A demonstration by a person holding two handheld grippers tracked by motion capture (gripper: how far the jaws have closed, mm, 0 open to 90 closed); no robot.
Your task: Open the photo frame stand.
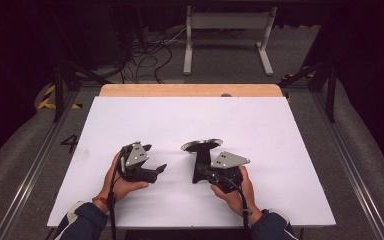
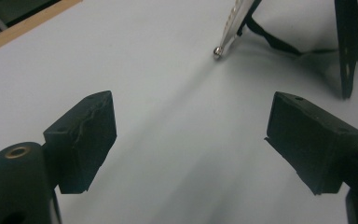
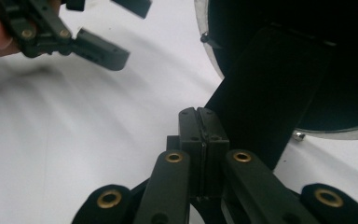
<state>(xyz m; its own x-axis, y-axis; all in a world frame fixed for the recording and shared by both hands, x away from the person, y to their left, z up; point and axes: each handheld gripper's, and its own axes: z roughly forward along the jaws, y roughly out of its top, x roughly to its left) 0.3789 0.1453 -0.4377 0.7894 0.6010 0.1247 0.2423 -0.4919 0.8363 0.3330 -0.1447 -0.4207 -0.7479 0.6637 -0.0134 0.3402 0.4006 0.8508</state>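
High view: stand sits mid-worktop. Right gripper fingers pinched shut, looks like nothing gripped, parked against stand's upright. Left gripper fingers spread wide, empty, probably lining up to steady it.

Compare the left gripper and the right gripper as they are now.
The left gripper has its jaws wide apart; the right gripper has its jaws pressed together. The left gripper has nothing between its jaws; the right gripper sits against a black stand with a round metal-rimmed dish on top. Both are black, hand-held, and over the white table.
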